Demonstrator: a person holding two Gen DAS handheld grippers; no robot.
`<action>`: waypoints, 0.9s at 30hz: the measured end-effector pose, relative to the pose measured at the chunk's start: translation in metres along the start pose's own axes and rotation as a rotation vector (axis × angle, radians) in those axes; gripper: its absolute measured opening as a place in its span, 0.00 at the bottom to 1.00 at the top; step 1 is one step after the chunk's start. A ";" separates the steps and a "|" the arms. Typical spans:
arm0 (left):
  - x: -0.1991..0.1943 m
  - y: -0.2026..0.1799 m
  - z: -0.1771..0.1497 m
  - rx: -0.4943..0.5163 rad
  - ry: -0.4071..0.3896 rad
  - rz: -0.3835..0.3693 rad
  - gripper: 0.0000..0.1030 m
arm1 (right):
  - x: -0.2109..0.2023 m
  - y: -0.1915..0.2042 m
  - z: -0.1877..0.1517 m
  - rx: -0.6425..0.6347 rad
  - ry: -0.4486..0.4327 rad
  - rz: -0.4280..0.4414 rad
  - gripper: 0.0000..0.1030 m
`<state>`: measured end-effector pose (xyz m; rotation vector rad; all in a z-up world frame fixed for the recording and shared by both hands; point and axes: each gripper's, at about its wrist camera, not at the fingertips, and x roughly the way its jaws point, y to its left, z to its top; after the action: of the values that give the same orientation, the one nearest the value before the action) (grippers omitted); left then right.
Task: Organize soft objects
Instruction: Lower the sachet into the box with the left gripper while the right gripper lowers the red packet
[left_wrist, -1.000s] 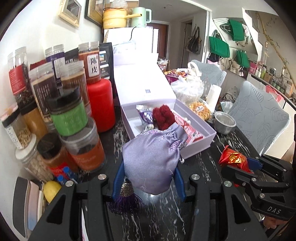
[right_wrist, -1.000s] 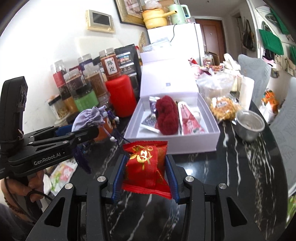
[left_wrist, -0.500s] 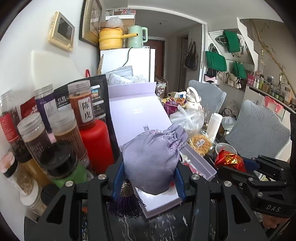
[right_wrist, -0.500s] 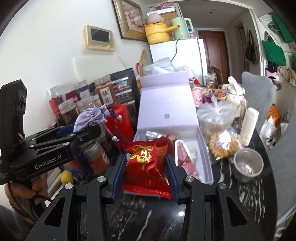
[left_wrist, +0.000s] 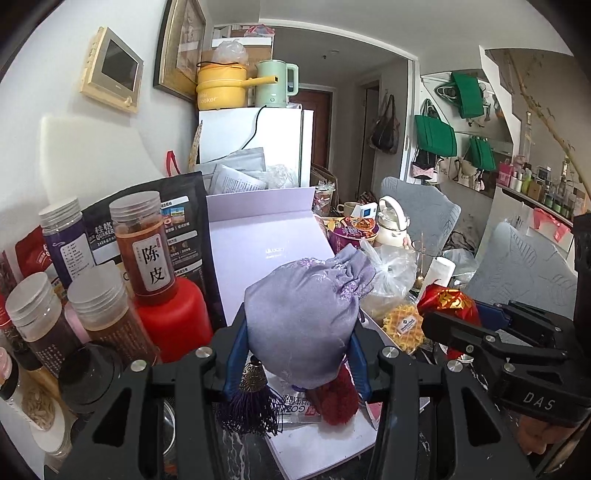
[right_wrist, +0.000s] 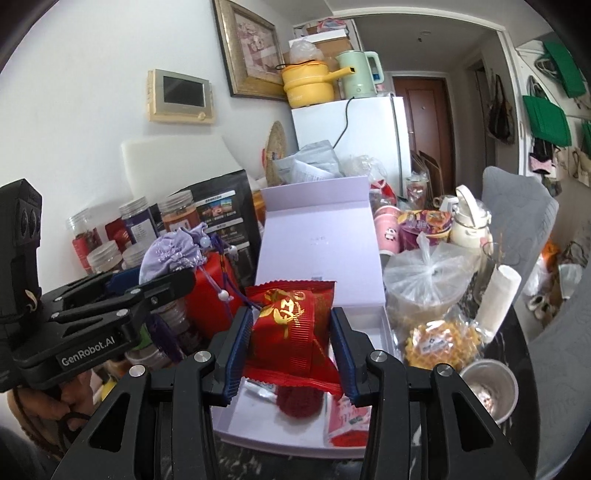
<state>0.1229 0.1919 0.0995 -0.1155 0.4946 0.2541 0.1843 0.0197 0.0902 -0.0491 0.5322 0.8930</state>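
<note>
My left gripper (left_wrist: 297, 354) is shut on a lilac drawstring pouch (left_wrist: 306, 317) with a purple tassel (left_wrist: 251, 406), held over the open lilac box (left_wrist: 317, 446). In the right wrist view the same pouch (right_wrist: 173, 254) shows at the left in the left gripper (right_wrist: 162, 277). My right gripper (right_wrist: 291, 354) is shut on a red snack packet (right_wrist: 291, 332) above the box (right_wrist: 255, 424); that packet (left_wrist: 448, 301) also shows at the right of the left wrist view. Inside the box lie a dark red fluffy item (right_wrist: 299, 400), a red-and-white packet (right_wrist: 345, 421) and a silvery packet (left_wrist: 299, 410).
Jars and a red canister (left_wrist: 170, 321) crowd the left by the wall. The box lid (right_wrist: 321, 240) stands up behind. A knotted plastic bag (right_wrist: 428, 273), a waffle pack (right_wrist: 439, 343), a metal cup (right_wrist: 487, 387) and a paper roll (right_wrist: 498, 299) sit at the right.
Both grippers have risen and moved forward from the dark table to over the box, each keeping hold of its item. The box now lies below the fingers.
</note>
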 end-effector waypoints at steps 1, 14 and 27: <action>0.006 0.000 -0.003 0.001 0.013 -0.002 0.45 | 0.003 0.000 0.001 0.000 -0.001 0.000 0.41; 0.056 0.003 -0.041 0.010 0.165 0.003 0.45 | 0.060 -0.020 -0.027 0.002 0.142 -0.022 0.41; 0.085 0.005 -0.094 -0.029 0.274 -0.082 0.45 | 0.095 -0.029 -0.082 0.066 0.270 -0.002 0.42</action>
<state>0.1512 0.1992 -0.0242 -0.2001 0.7565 0.1658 0.2200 0.0491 -0.0301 -0.1111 0.8128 0.8713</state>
